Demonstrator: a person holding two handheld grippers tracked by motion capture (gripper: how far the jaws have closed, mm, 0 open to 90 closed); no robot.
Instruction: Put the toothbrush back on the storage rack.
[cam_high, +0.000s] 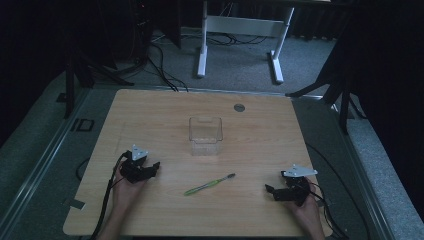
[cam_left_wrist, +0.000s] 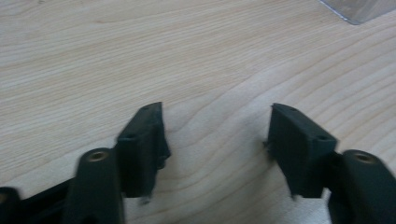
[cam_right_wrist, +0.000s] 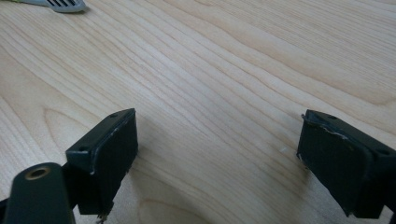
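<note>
The wooden table (cam_high: 165, 107) occupies the centre of the high view, a light rectangular top with rounded corners standing on grey carpet. Behind its far edge stands a white desk frame (cam_high: 240, 35), well apart from the work area.

On the table, a clear plastic container (cam_high: 205, 135) sits upright a little beyond the middle, open at the top; nothing can be made out inside it. A corner of the same container (cam_left_wrist: 357, 11) appears at the upper right of the left gripper view.

The left gripper (cam_high: 152, 168) rests low over the table near the left front, held in the person's left hand (cam_high: 125, 192), with its cable trailing toward the table's near edge. In the left gripper view its jaws stand wide apart with bare wood between them; the left gripper (cam_left_wrist: 217, 135) is released and holds nothing.

The right gripper (cam_high: 271, 190) lies near the right front corner in the person's right hand (cam_high: 307, 210), pointing toward the table's middle. In the right gripper view the right gripper (cam_right_wrist: 219, 144) is likewise spread wide over bare wood, grasping nothing.

The green toothbrush (cam_high: 207, 185) lies flat on the table between the two grippers, in front of the container and apart from it, untouched by either gripper. Its bristle end points toward the right rear; that head (cam_right_wrist: 63, 4) shows at the top left of the right gripper view.

A small round grey disc (cam_high: 239, 107) is set in the table top near the far edge.
</note>
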